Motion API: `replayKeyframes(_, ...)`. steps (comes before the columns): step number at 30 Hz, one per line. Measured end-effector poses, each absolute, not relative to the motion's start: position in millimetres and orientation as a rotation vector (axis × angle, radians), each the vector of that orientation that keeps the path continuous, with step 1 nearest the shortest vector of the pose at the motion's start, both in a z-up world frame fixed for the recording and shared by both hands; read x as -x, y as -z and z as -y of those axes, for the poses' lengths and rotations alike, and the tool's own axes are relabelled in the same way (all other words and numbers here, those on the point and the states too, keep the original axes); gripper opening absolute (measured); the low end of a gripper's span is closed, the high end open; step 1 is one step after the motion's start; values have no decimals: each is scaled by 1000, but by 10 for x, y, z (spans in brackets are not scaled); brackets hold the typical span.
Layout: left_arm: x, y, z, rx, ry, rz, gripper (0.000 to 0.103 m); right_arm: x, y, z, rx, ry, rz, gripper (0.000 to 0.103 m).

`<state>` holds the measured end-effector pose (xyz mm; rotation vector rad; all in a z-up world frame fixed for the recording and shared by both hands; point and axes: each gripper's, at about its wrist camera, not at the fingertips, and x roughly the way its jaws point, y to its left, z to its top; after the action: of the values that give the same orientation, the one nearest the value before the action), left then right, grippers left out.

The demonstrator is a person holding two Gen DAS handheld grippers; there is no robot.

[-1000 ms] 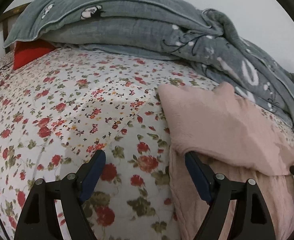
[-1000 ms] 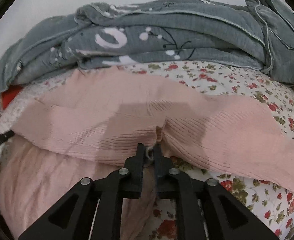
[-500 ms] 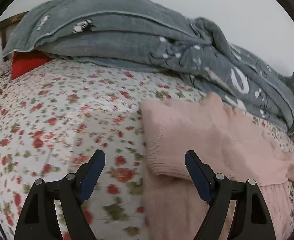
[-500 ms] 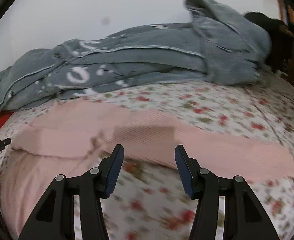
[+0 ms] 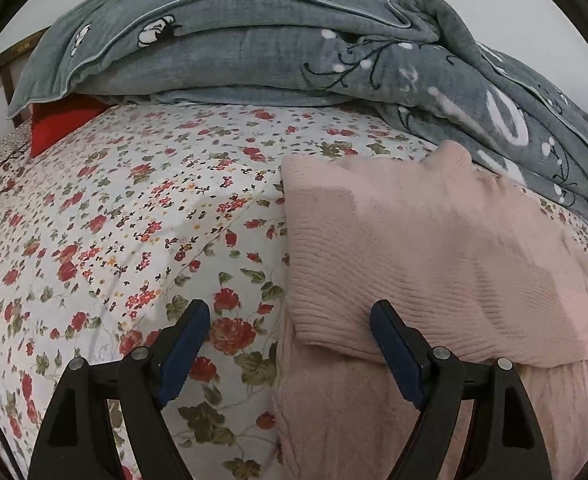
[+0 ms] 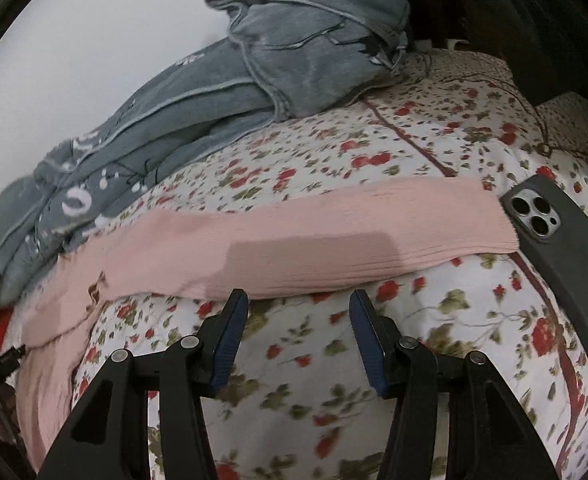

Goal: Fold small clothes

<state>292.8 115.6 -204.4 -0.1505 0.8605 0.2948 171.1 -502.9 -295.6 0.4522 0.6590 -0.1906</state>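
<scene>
The pink ribbed knit garment [image 5: 414, 264] lies flat on the floral bedsheet [image 5: 134, 240], partly folded. In the left wrist view 1 layer is turned over onto the body, its ribbed hem edge reaching down between the 2 fingers and just past the right-hand one. That overlap reads as a first fold, laid so the piece narrows toward a compact shape.

In the right wrist view 1 long sleeve [image 6: 334, 236] stretches straight across the sheet just beyond the fingertips, apparently spread out so it can be picked up cleanly and folded inward next.

The left gripper [image 5: 290, 344] hovers with its 2 blue-padded fingers wide apart and nothing pinched; the hem lies under the gap, untouched as far as can be seen. The right gripper [image 6: 298, 320] has its jaws parted about halfway, having just been opening, and nothing sits between them, only sheet below, with the sleeve's near edge just ahead of the tips. It looks lined up for a fresh hold on the sleeve.

Farther out, 1 dark phone [image 6: 562, 276] with 3 camera lenses lies face down beyond the right-hand finger, its corner touching or just beside the sleeve's cuff end. 1 grey quilted blanket [image 5: 254, 52] is heaped along the far side behind the garment, out of the folding space. 1 red cushion or cloth [image 5: 58, 124] peeks from under it, far off past the left-hand finger.
</scene>
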Motion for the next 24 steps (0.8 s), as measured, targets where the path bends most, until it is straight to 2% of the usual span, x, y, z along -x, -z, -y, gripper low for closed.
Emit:
replayKeyframes(17,-2989,2073,-1163,154,-310,-877,86,-1762,2989,5639,-615,303,-591,42)
replayKeyframes(18,-2990,2073,-1159,155,-309,-877,86,-1760,2991,5649,-612,314,-583,33)
replayKeyframes(19,-2990,2072,-1160,157,-307,-876,86,-1769,2994,5655,-599,336,-582,12)
replayKeyframes(20,-2988,2070,-1158,161,-304,-875,86,-1789,2994,5648,-574,359,-591,6)
replayKeyframes(24,-2933,2026,-1205,198,-271,-858,86,-1755,2810,5484,-487,393,-530,6)
